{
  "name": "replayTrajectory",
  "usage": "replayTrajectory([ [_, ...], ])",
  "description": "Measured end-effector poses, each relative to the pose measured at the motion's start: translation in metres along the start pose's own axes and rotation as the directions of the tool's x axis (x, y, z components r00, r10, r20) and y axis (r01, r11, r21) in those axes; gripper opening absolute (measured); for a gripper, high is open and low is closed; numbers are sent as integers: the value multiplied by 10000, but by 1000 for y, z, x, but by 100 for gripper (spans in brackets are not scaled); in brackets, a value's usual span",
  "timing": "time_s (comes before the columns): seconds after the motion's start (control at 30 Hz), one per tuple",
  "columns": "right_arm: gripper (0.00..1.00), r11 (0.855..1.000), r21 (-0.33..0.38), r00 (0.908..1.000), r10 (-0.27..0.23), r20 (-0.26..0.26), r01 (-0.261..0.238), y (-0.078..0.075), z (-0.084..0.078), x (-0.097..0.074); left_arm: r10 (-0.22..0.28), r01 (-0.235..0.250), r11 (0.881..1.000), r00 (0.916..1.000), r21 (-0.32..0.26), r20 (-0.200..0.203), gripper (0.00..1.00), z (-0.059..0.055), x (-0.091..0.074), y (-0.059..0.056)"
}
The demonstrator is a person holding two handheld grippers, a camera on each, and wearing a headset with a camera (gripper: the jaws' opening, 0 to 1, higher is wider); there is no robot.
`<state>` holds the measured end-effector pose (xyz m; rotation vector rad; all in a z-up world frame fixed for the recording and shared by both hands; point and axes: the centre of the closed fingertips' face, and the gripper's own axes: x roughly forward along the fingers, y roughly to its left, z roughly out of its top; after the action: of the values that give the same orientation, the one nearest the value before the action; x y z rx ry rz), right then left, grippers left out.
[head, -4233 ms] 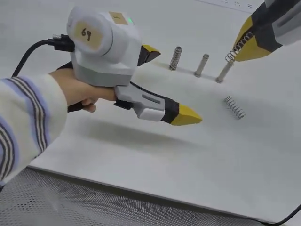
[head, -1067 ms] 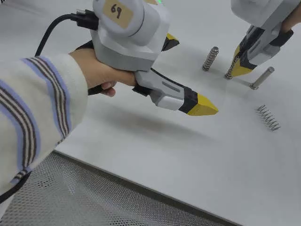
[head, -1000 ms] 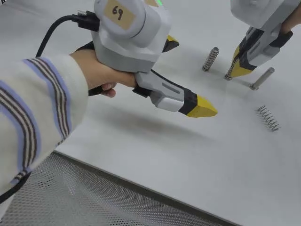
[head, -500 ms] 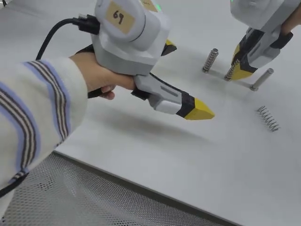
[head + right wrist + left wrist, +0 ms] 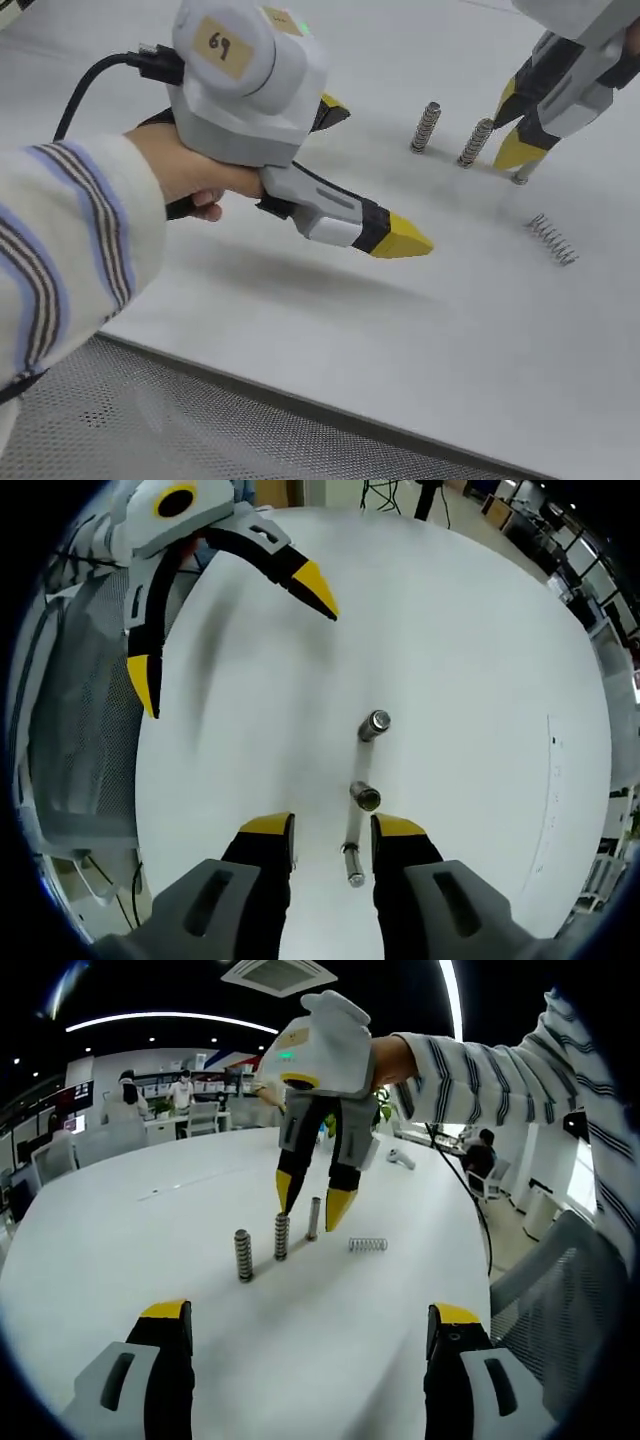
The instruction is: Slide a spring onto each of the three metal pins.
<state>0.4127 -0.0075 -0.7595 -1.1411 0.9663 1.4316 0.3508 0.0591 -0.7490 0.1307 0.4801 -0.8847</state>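
Head view: my left hand (image 5: 190,175) holds the left tongs (image 5: 389,175) over the white table (image 5: 300,330), between its near edge and a row of three pins. The jaws are spread wide and carry nothing. A black cable (image 5: 90,75) leaves the rear of the unit. Toward the far side of the table, the end pin (image 5: 427,126) and the middle pin (image 5: 476,142) each carry a spring over their length. The bare pin (image 5: 520,178) is largely hidden behind the right tongs (image 5: 505,135), whose jaws are parted. The loose spring (image 5: 552,239) lies flat on the table, just beside the bare pin on the side toward the near edge. Left gripper view: my own left tongs (image 5: 310,1312) stand wide apart with only table (image 5: 120,1220) between them. Ahead, the end pin (image 5: 243,1255), middle pin (image 5: 281,1236) and bare pin (image 5: 313,1218) stand upright in a line. The right tongs (image 5: 308,1216) come down from above with one yellow tip on each side of the bare pin; whether either tip touches it I cannot tell. The loose spring (image 5: 367,1245) lies apart from the tips, beside the bare pin. Right gripper view: my right tongs (image 5: 333,826) are open, looking down on the table (image 5: 450,630), with the bare pin (image 5: 350,865) between the jaws and nothing pinched. The middle pin (image 5: 365,797) and end pin (image 5: 377,723) follow in line beyond. The left tongs (image 5: 237,655) sit spread near the table's edge.
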Motion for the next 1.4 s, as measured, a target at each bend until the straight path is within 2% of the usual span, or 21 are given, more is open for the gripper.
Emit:
replayTrajectory([
  [0.13, 34, 9987, 340, 9985, -393, 386, 379, 3, 0, -15, -81, 81, 10000, 9999, -32, -98, 92, -2, -3, 1],
  [0.23, 38, 9949, 774, 9928, -715, 958, 642, 8, 1, -27, -116, 116, 9999, 9999, -56, -42, 92, 1, -5, 0],
  [0.3, 39, 9940, 548, 9808, -1023, 1658, 945, 7, 7, -32, -147, 147, 9999, 9999, -73, -37, 92, 2, -6, 0],
  [0.33, 39, 9898, 1040, 9709, -1176, 2084, 976, 10, 9, -35, -154, 154, 9999, 9999, -54, -33, 92, 3, -6, 0],
  [0.4, 41, 9852, 1497, 9615, -1195, 2476, 840, 16, 9, -37, -217, 217, 9998, 9997, -30, -87, 92, 1, -6, 0],
  [0.53, 45, 9712, 2172, 9348, -1642, 3148, 974, 27, 3, -39, -278, 279, 9996, 9994, 50, -181, 92, 1, -7, -2],
  [0.6, 45, 9554, 2793, 9209, -1918, 3394, 960, 32, -1, -38, -283, 284, 9996, 9995, 31, -144, 92, 3, -8, -3],
  [0.73, 44, 9393, 3300, 9040, -2193, 3670, 939, 43, -11, -38, -356, 357, 9994, 9992, 28, -166, 92, 3, -11, -6],
  [0.87, 47, 9231, 3758, 8950, -2342, 3796, 822, 51, -18, -36, -386, 387, 9992, 9990, 23, -243, 92, 2, -12, -7],
  [0.93, 47, 9080, 4117, 8836, -2543, 3932, 781, 54, -21, -37, -358, 358, 9994, 9990, 0, -261, 93, 2, -12, -6],
  [1.0, 48, 8881, 4559, 8674, -2719, 4167, 594, 58, -23, -38, -331, 330, 9994, 9992, -69, -203, 94, 3, -12, -5],
  [1.1, 50, 8640, 4995, 8468, -3113, 4313, 632, 58, -28, -39, -332, 329, 9993, 9994, -150, -134, 94, 4, -13, -5],
  [1.13, 52, 8588, 5083, 8367, -3234, 4420, 635, 58, -28, -40, -358, 355, 9992, 9992, -162, -163, 94, 3, -13, -5],
  [1.17, 54, 8571, 5116, 8194, -3350, 4652, 599, 60, -27, -41, -380, 377, 9992, 9991, -151, -199, 94, 2, -13, -6],
  [1.2, 56, 8510, 5219, 8080, -3473, 4759, 584, 60, -27, -42, -396, 393, 9991, 9990, -146, -210, 94, 2, -13, -6],
  [1.23, 59, 8474, 5279, 8007, -3549, 4826, 574, 63, -28, -42, -436, 433, 9989, 9988, -161, -220, 94, 2, -13, -7],
  [1.37, 64, 8419, 5353, 7986, -3674, 4767, 679, 72, -34, -39, -511, 508, 9986, 9984, -144, -257, 94, 1, -12, -8],
  [1.4, 64, 8346, 5462, 7932, -3796, 4761, 716, 74, -36, -38, -531, 527, 9985, 9983, -161, -256, 93, 2, -12, -8],
])
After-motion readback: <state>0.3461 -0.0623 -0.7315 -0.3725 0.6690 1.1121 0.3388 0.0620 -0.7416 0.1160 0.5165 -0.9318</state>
